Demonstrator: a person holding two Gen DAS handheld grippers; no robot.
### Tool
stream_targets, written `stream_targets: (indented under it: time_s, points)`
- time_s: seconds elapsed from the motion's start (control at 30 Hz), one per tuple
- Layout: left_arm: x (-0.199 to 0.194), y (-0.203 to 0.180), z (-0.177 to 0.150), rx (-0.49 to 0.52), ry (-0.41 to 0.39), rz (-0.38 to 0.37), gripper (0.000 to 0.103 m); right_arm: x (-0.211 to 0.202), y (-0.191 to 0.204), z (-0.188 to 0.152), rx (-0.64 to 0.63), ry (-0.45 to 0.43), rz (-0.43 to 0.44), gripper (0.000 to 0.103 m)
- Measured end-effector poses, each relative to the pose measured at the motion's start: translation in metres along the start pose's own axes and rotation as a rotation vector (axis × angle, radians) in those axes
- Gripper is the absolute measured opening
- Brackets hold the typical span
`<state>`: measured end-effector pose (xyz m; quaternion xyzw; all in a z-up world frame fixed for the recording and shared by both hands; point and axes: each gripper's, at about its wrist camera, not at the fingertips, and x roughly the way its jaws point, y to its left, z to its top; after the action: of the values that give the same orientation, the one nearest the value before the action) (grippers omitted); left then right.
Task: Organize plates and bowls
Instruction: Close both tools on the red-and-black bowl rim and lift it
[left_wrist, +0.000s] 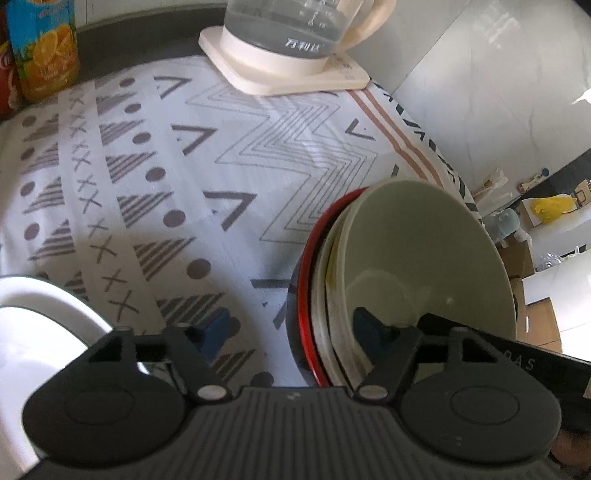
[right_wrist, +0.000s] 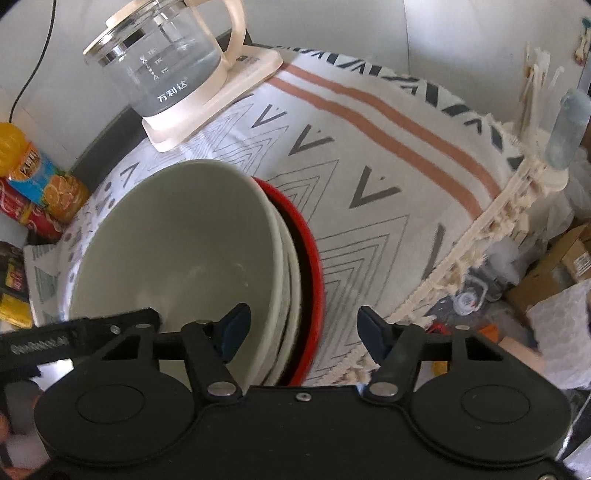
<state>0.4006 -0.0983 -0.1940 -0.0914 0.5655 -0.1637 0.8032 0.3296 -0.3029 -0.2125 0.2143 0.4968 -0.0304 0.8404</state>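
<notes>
Bowls are nested: green bowl (left_wrist: 424, 258) tops the stack inside the red bowl (left_wrist: 308, 295), on the patterned bench (left_wrist: 184, 166). Your left claw (left_wrist: 291, 325) and right claw (right_wrist: 304, 325) gape apart, each straddling the stack's rim. White plate (left_wrist: 44, 325) sits apart at left; judging by that, stacking it comes next, so close on a rim first.

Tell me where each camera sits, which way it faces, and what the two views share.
Left wrist: sits on the left claw, looking forward over the patterned tablecloth toward the glass kettle; both blue fingertips show, spread, one inside the green bowl.
Right wrist: sits on the right claw, facing the tablecloth's fringed edge; its spread fingertips straddle the rims of the stacked bowls.
Shared: green bowl, red bowl, kettle, juice bottle, tablecloth.
</notes>
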Motion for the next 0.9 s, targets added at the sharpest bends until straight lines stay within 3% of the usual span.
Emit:
stream_targets:
  time_s: [0.1,0.23,0.9]
  points:
    - [0.001,0.001,-0.002,-0.005,0.004,-0.026,0.055,0.002,0.002,-0.001,-0.001,0.008,0.018,0.043]
    - [-0.005,-0.002,-0.004,-0.004,-0.012,-0.076,0.037,-0.001,0.009,-0.004,-0.026,-0.007,-0.006,0.037]
    - [-0.046,0.016,-0.019,-0.032,-0.1,-0.05,0.036,-0.025,0.033,-0.023,-0.087,-0.067,0.033,0.028]
